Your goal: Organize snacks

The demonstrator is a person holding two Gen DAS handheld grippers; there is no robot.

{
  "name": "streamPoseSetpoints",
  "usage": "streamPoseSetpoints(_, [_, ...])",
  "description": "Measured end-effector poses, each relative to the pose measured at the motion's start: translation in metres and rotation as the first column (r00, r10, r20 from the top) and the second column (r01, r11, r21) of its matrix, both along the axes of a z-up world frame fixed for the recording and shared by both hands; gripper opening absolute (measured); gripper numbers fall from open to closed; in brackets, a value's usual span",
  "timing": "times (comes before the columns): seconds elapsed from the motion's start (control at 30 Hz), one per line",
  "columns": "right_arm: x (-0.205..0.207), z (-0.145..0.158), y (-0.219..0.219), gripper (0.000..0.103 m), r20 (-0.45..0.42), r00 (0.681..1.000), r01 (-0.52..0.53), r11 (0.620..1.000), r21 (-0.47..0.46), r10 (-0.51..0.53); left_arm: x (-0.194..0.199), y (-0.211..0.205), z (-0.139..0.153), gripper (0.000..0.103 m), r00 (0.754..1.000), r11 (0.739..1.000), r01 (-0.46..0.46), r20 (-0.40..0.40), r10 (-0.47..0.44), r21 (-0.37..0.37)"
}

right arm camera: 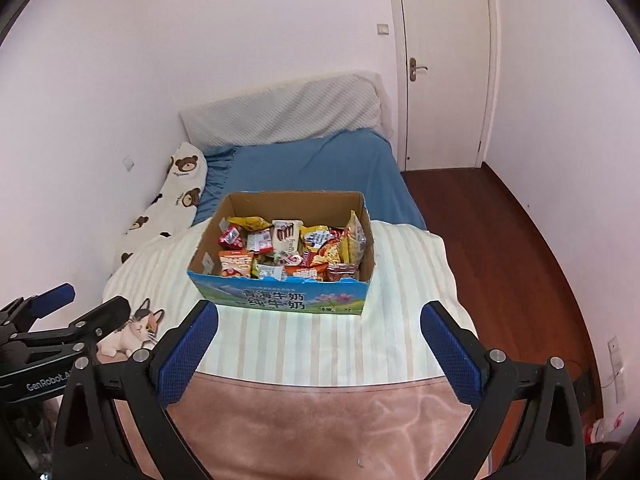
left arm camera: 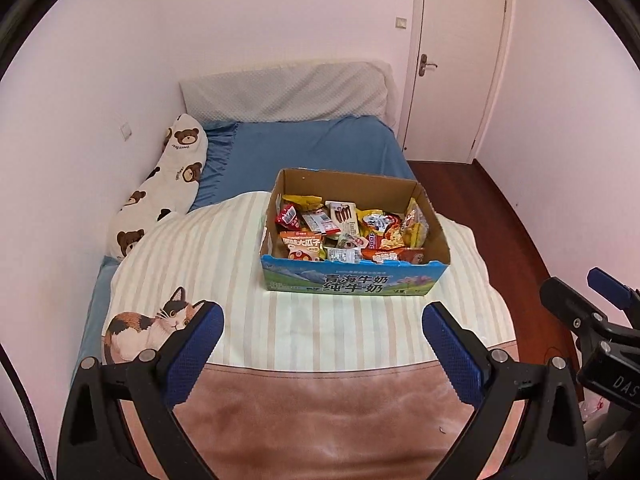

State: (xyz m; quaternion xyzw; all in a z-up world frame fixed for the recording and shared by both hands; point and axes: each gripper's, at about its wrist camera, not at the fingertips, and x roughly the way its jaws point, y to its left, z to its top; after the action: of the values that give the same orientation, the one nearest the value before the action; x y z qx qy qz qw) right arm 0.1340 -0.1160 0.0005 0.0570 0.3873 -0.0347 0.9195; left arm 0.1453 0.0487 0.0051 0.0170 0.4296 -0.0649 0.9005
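Hovering at bed's foot edge, left gripper and right gripper both wide, empty; box mid-bed, snacks jumbled, likely awaiting sorting.

I see pale pink walls, a white closed door, dark red wood floor, and a bed with blue sheet in the left corner.

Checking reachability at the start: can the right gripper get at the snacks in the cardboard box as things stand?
Probably yes. The right gripper is open and points at the cardboard box, whose top is open with the snacks exposed. Only bare striped blanket lies between; the left gripper stays off to the side.
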Motion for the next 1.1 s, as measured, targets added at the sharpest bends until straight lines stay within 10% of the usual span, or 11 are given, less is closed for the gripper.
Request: streamPoseSetpoints(1.1, [0.049, -0.026, -0.012, 0.103, -0.049, 0.998, 0.034, 0.999, -0.011, -0.034, 0.051, -0.002, -0.031, 0.102, 0.998, 0.999, -0.041, -0.038, 0.042, 0.031])
